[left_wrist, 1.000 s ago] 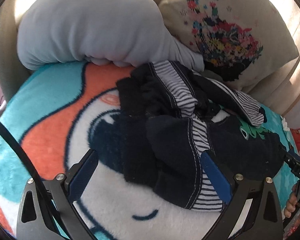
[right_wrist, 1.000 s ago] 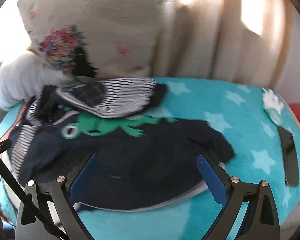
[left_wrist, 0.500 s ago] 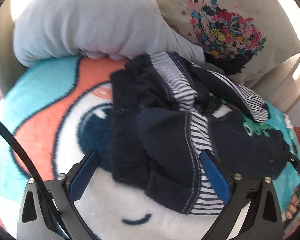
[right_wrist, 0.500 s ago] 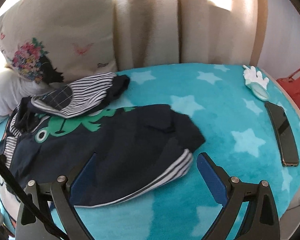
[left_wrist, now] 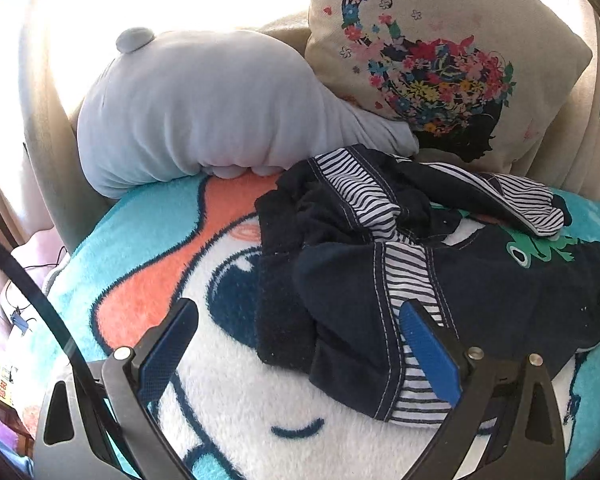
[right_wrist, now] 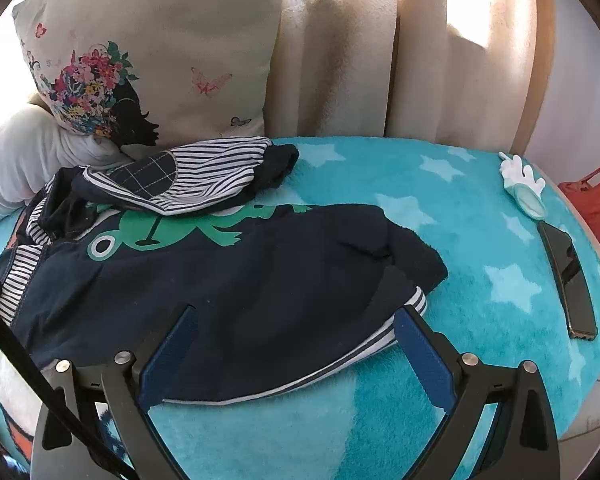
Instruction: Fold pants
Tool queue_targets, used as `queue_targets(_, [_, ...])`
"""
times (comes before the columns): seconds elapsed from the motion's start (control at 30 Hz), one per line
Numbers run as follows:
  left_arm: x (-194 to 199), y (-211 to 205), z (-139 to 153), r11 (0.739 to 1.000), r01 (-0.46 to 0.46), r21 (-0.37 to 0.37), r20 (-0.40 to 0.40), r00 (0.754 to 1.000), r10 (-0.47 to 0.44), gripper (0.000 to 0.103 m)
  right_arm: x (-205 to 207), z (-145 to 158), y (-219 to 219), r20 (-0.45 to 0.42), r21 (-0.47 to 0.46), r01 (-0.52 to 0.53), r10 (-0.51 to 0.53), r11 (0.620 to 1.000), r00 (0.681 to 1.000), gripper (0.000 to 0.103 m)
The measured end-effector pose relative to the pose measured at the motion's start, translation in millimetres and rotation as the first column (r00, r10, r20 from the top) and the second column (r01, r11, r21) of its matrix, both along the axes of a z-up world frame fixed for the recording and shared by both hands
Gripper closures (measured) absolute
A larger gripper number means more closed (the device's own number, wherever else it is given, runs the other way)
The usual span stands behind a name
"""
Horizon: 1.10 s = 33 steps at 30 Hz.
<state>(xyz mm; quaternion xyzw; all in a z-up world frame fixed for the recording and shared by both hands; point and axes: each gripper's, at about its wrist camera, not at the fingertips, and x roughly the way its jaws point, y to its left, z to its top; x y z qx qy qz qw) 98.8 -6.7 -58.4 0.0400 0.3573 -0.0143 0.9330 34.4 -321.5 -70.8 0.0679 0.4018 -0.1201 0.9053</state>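
Probably a home: fleece blanket (right_wrist: 480, 216), floral cushion (left_wrist: 432, 60).

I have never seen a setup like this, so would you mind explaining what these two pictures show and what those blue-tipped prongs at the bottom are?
There is no robot here: a person holds a two-finger gripping tool in each hand, and a fisheye camera on each one looks forward along its fingers. The blue-padded prongs are those fingers.

One picture comes from the left tool, the other from the right tool. Both are open and hold nothing.

They look at the same bed from two sides. On a turquoise blanket lies a heap of dark navy pants with striped trim and a green frog print, crumpled and not yet folded. Behind it are a grey plush cushion and a floral pillow. In the right view a dark phone and a small white and mint toy lie off to the side.
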Motion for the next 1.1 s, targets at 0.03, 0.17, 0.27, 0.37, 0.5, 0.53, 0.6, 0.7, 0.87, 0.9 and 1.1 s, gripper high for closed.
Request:
queue_targets(0.03, [-0.6,0.1,-0.4,1.0,0.0,-0.002,-0.002,1.0,0.0,0.002,0.1,-0.1,-0.1,-0.001,0.0,0.0,0.0,1.0,1.0,0.003])
queue_targets(0.17, [-3.2,0.8,-0.4,1.0,0.0,-0.004,-0.009,1.0,0.0,0.002,0.4,-0.7,-0.4,-0.002,0.005,-0.001,0.001,1.0,1.0,0.003])
queue_targets(0.27, [-2.6,0.1,-1.1,1.0,-0.001,-0.003,-0.009,1.0,0.001,0.002,1.3,-1.7,1.0,-0.005,0.004,-0.003,0.003,1.0,1.0,0.003])
queue_targets(0.37, [-2.6,0.3,-1.2,1.0,-0.002,-0.008,-0.009,1.0,0.002,0.002,1.6,-2.3,2.3,-0.006,0.004,-0.004,0.004,1.0,1.0,0.003])
queue_targets(0.5, [-2.1,0.3,-2.4,1.0,-0.001,-0.007,-0.012,1.0,0.001,0.002,2.0,-2.6,3.4,-0.008,0.004,-0.003,0.003,1.0,1.0,0.003])
queue_targets(0.53, [-2.0,0.3,-2.4,1.0,-0.002,-0.007,-0.012,1.0,0.002,0.002,2.0,-2.5,3.5,-0.009,0.003,-0.003,0.003,1.0,1.0,0.003])
queue_targets(0.6, [-1.6,0.5,-3.1,1.0,-0.002,-0.009,-0.015,1.0,0.002,0.002,2.7,-3.0,4.2,-0.011,0.003,-0.003,0.003,1.0,1.0,0.003])
queue_targets(0.7, [-1.1,1.1,-4.2,1.0,-0.001,-0.012,-0.02,1.0,0.001,0.002,3.0,-3.6,3.3,-0.013,0.003,0.004,-0.004,1.0,1.0,0.003])
queue_targets(0.87, [2.9,2.4,-7.5,1.0,0.004,-0.028,-0.046,0.999,-0.005,0.002,-0.6,-3.2,-10.8,-0.011,0.01,0.049,-0.049,0.999,0.999,0.003])
queue_targets(0.9, [3.4,2.8,-8.0,0.999,0.005,-0.033,-0.05,0.999,-0.006,0.002,-1.9,-3.0,-15.0,-0.01,0.012,0.062,-0.062,0.998,0.998,0.003])
queue_targets(1.1, [17.0,7.1,-15.9,0.986,0.054,-0.159,-0.144,0.987,-0.077,0.005,-3.9,-4.2,-34.6,-0.021,0.041,0.111,-0.11,0.993,0.994,0.003])
